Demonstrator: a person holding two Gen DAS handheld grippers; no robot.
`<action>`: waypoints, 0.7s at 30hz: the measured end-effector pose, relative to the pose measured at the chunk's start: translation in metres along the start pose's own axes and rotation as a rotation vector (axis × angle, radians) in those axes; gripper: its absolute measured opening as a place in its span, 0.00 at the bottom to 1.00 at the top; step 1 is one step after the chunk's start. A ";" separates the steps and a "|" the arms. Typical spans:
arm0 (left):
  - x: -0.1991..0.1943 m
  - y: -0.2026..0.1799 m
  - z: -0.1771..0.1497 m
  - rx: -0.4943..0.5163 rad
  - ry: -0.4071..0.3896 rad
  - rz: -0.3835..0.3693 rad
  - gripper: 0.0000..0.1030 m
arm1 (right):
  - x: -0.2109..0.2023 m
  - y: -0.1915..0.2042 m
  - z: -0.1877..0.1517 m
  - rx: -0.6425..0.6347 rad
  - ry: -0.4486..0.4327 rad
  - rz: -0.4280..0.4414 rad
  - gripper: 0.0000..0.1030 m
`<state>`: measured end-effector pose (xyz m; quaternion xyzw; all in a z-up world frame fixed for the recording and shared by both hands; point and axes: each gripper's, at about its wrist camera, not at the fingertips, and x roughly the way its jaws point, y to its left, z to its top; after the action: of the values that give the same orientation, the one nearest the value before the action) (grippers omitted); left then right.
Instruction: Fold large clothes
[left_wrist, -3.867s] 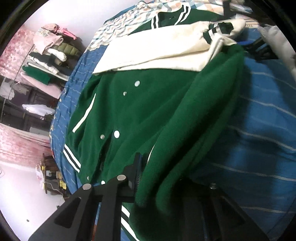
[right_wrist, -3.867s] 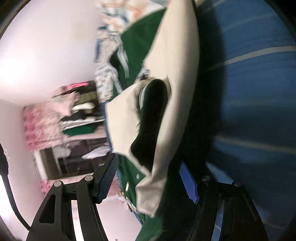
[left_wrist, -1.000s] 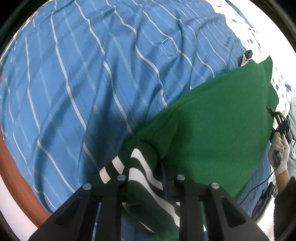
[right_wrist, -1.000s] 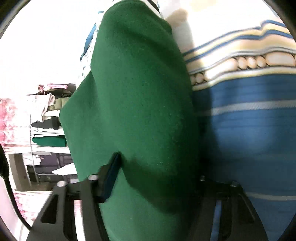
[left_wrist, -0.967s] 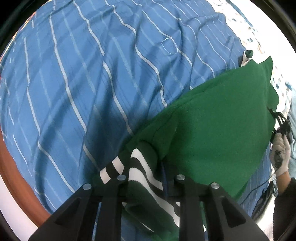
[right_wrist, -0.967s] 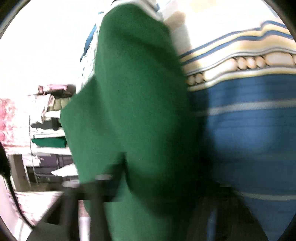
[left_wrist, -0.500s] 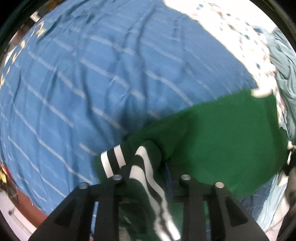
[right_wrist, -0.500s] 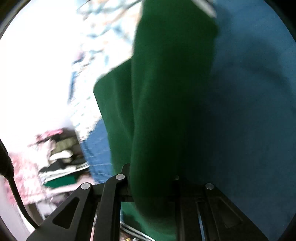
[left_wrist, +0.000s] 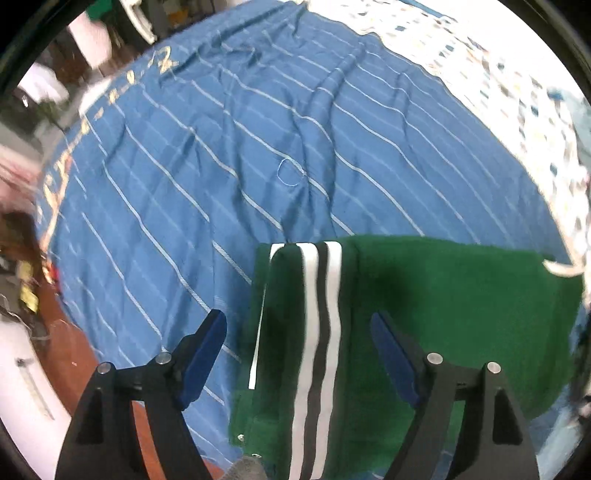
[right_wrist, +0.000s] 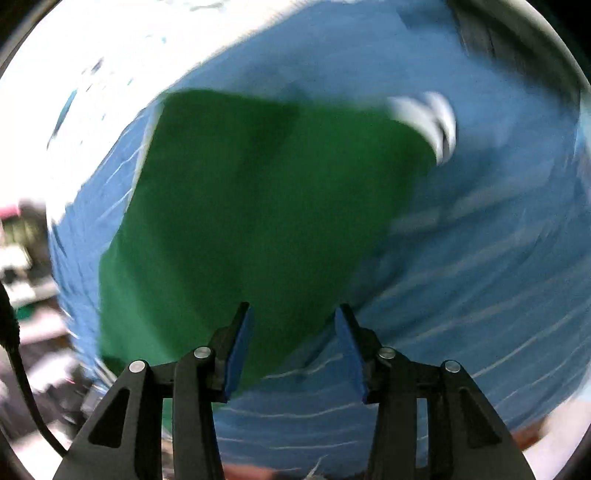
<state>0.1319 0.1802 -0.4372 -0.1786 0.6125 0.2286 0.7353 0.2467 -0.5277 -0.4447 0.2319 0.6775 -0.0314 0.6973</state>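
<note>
The green varsity jacket (left_wrist: 461, 306) lies folded flat on the blue striped bedspread (left_wrist: 221, 155). Its black-and-white striped hem band (left_wrist: 317, 332) runs down the near edge. My left gripper (left_wrist: 299, 328) hovers above that band, jaws opening wide, pads clear of the cloth. In the blurred right wrist view the same jacket (right_wrist: 258, 206) is a green slab with a white striped cuff (right_wrist: 432, 122) at its far corner. My right gripper (right_wrist: 293, 325) hangs over the jacket's near corner, jaws opening, nothing pressed between the blue pads.
A patterned white quilt (left_wrist: 498, 85) covers the far right of the bed. The bed's left edge drops to a brown floor (left_wrist: 74, 354). Shelves with clutter (left_wrist: 110, 29) stand beyond the bedspread at upper left. A folded-clothes shelf (right_wrist: 18, 251) blurs at the left.
Both grippers let go of the jacket and rose. The left jaws went from shut on the striped hem to wide apart; the right swung over and released the green cloth.
</note>
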 end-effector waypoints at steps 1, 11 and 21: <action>0.007 -0.009 -0.001 0.010 -0.002 0.005 0.77 | -0.006 0.011 0.011 -0.046 -0.014 -0.018 0.48; 0.110 0.002 0.018 -0.016 0.108 0.054 1.00 | 0.044 0.147 0.161 -0.407 -0.079 -0.076 0.57; 0.106 0.008 0.016 -0.045 0.102 0.007 1.00 | 0.096 0.168 0.199 -0.421 0.023 0.004 0.05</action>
<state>0.1561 0.2082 -0.5384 -0.2042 0.6444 0.2356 0.6982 0.4994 -0.4252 -0.4952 0.0830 0.6765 0.1148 0.7227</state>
